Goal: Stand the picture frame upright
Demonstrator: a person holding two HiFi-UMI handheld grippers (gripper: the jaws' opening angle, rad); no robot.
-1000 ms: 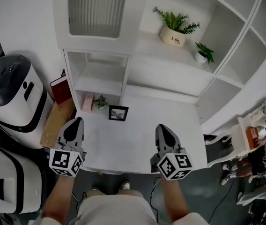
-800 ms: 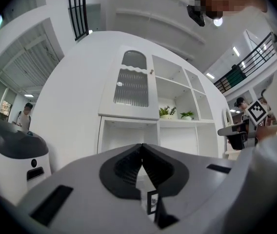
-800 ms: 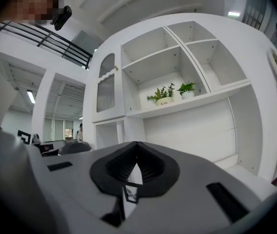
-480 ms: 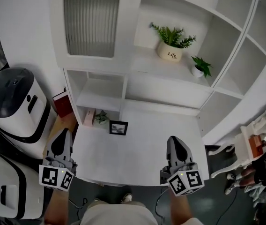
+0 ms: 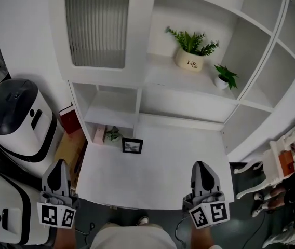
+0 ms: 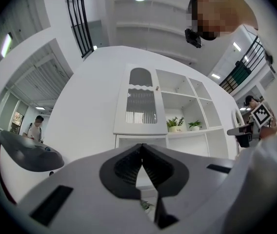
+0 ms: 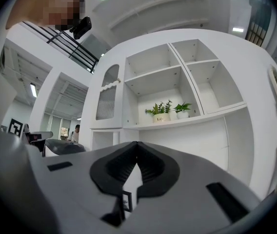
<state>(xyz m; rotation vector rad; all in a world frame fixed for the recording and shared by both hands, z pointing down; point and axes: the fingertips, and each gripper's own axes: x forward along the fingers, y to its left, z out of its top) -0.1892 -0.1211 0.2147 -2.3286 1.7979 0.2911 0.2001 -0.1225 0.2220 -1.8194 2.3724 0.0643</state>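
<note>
Picture frame [image 5: 132, 146]: small, square, dark border, greyish print inside. It stands upright on the white counter [image 5: 158, 178], well ahead of both tools, nearer the left hand-held gripper [image 5: 59, 163] than the right hand-held gripper [image 5: 201, 165]. Both have their jaws closed tip to tip and hold nothing.

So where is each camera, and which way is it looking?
Head view: on the person's head, looking steeply down at the white desk and picture frame; left gripper and right gripper show below.
Left gripper view: on that gripper, facing the shelf unit over its shut jaws.
Right gripper view: likewise, over its own shut jaws.
Shared: all three show the potted fern.
</note>
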